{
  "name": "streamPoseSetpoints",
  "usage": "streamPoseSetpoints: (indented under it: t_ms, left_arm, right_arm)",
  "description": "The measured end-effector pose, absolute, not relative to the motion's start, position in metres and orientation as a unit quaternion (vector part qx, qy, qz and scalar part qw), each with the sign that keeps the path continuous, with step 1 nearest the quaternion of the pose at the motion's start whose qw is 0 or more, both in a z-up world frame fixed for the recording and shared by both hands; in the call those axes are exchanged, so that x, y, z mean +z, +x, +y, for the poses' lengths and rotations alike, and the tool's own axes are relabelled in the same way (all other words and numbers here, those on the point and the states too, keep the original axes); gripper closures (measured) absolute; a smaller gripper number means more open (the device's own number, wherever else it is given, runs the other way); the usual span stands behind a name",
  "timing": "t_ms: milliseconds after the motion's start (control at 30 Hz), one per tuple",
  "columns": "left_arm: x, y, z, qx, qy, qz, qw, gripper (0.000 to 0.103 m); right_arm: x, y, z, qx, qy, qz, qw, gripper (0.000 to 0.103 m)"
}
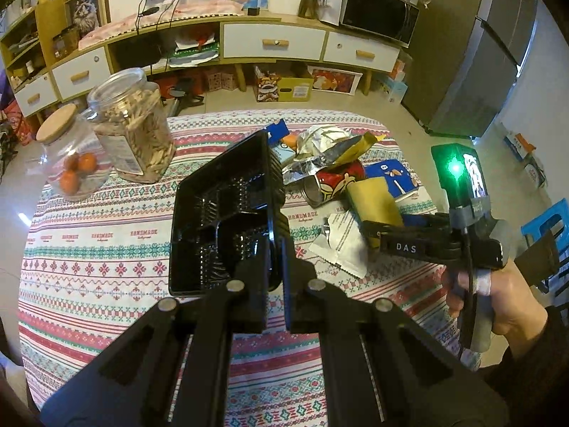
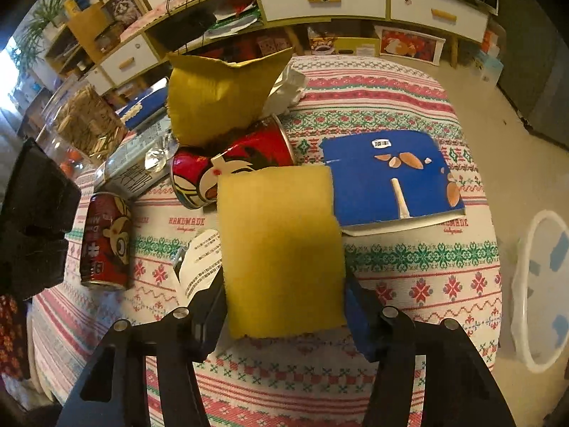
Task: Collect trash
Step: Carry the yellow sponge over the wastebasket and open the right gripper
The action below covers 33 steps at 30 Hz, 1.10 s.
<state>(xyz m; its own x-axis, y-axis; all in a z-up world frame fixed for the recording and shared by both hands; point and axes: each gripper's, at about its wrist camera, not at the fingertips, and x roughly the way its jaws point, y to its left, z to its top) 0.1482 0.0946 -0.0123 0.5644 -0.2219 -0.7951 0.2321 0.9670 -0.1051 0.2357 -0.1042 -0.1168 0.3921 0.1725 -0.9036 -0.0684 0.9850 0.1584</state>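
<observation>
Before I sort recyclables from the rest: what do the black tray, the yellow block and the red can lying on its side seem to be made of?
Black tray: thin glossy moulded plastic, with ribbed compartments and sharp highlights.
Yellow block: looks like soft sponge or foam, with a matte, fuzzy surface and slightly ragged edges.
Red can: probably printed metal, judging by its shiny rim and drinks-can shape.

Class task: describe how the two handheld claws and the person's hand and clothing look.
Both claws are black with silver pivot pins. The right claw bears white letters "DAS", a glowing green light, a thin black cable and blue pads. The left claw is plain black. The hand emerges from a dark sleeve.
</observation>
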Motion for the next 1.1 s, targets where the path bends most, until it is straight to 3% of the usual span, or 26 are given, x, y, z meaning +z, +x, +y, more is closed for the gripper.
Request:
streamPoseSetpoints:
  t_ms: [567,1100]
  left_arm:
    - [-0.007,0.132,0.039,-0.172,0.052,0.420,0.890,0.096]
    - [-0.028,0.106,-0.077,-0.254,0.152,0.397,0.868,0.096]
  right_arm:
    - [-0.050,0.166,-0.211,0.002,0.078,0.503,0.861,0.045]
    - [-0.068,0.116,-0.354,-0.136,0.138,0.507,0.840,0.045]
